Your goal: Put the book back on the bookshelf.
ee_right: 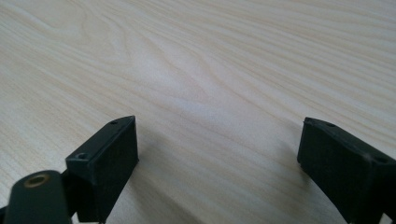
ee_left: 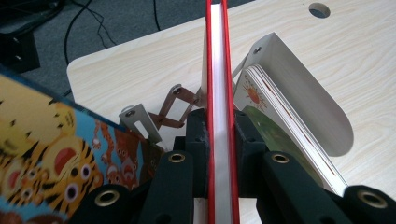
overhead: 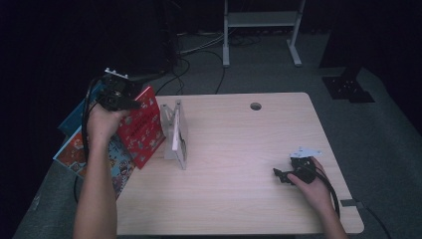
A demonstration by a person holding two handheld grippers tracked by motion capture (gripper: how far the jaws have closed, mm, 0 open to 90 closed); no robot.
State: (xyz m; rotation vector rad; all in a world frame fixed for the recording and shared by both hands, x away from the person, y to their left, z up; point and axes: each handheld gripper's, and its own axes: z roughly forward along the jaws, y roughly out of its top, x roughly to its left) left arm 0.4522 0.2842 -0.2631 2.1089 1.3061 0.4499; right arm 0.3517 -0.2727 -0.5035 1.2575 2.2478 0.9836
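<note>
My left gripper (overhead: 128, 103) is held up at the table's left edge, shut on the top edge of a red picture book (overhead: 143, 128). In the left gripper view both jaws clamp the red book (ee_left: 218, 70) edge-on, its white pages between red covers. Just right of it stands a pale extendable book rack (overhead: 178, 130) with a white book leaning inside. That rack's curved end plate (ee_left: 303, 93) and the leaning book with a sun on its cover (ee_left: 275, 130) lie close to the right of the red book. My right gripper (overhead: 282, 177) rests low at the table's right front, open over bare wood (ee_right: 201, 84).
Several colourful picture books (overhead: 82, 149) lie stacked over the table's left edge, one with tigers (ee_left: 46, 158). A cable hole (overhead: 256, 106) sits near the far edge. Cables and a white frame's legs (overhead: 261, 35) are on the floor beyond.
</note>
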